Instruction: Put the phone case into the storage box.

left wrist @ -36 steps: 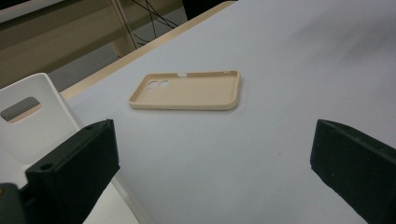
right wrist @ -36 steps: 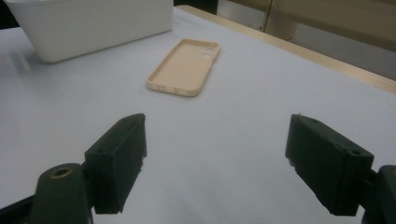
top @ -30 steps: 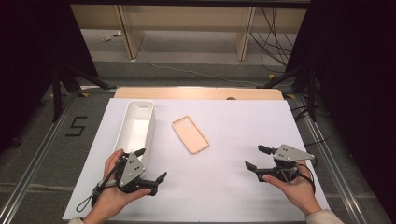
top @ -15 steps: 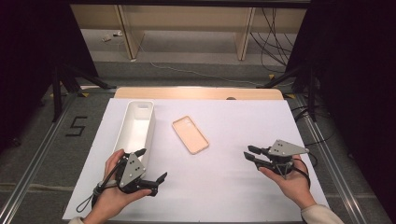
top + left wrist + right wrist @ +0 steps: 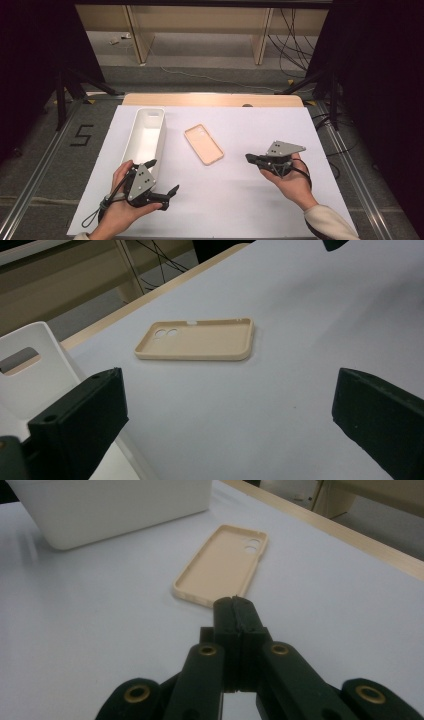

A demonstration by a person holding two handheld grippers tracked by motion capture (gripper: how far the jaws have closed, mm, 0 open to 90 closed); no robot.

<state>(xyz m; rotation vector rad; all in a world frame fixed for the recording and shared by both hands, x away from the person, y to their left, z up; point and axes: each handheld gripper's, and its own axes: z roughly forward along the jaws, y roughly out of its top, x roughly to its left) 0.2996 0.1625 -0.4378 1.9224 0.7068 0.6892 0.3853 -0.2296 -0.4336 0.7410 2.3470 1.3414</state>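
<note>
Item: phone case (image 5: 203, 144), beige, thin, open side up, camera cut-outs visible; flat on the white surface (image 5: 300, 125), just beside a white bin (image 5: 147, 135). Right gripper (image 5: 251, 158): fingers pressed together, near the case. Left gripper (image 5: 162, 180): fingers spread, empty. Risk: closed fingers may shove the light case instead of gripping it.

Phone case (image 5: 203, 144), tan, one, lying open side up at centre of the surface (image 5: 300, 125). Bin (image 5: 146, 137), white, oblong, one, standing at 9 o'clock of the case. Tongs, two: left tongs (image 5: 162, 176) at 7 o'clock, right tongs (image 5: 250, 158) at 4 o'clock.
</note>
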